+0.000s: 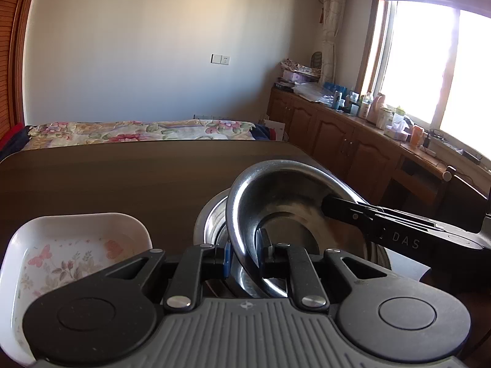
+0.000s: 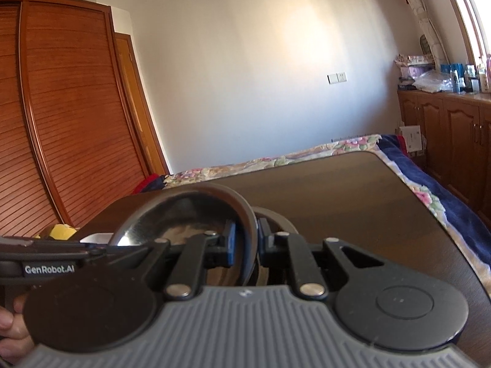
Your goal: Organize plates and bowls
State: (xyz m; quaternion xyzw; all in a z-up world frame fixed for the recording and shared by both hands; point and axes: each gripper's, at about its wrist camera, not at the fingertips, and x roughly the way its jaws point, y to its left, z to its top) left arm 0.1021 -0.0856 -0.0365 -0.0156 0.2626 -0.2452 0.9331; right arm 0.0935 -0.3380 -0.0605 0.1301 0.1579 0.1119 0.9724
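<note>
Steel bowl (image 1: 276,196) was held tilted above the dark wooden table (image 1: 107,181), gripped from both sides. Left gripper (image 1: 242,256) was clenched on the near rim of the bowl, one pad inside the wall and one outside. Right gripper (image 2: 248,242) was likewise clamped on the rim of the same bowl (image 2: 184,211), and its black finger was seen in the left wrist view reaching over the bowl's far right rim. A second steel bowl (image 1: 211,217) sat directly beneath the tilted one on the table; whether the two touched could not be determined. White square dish (image 1: 70,245) with a floral and butterfly print stood on the table just left of the bowls. A person's hand (image 2: 12,331) showed at the lower left edge of the right wrist view.
</note>
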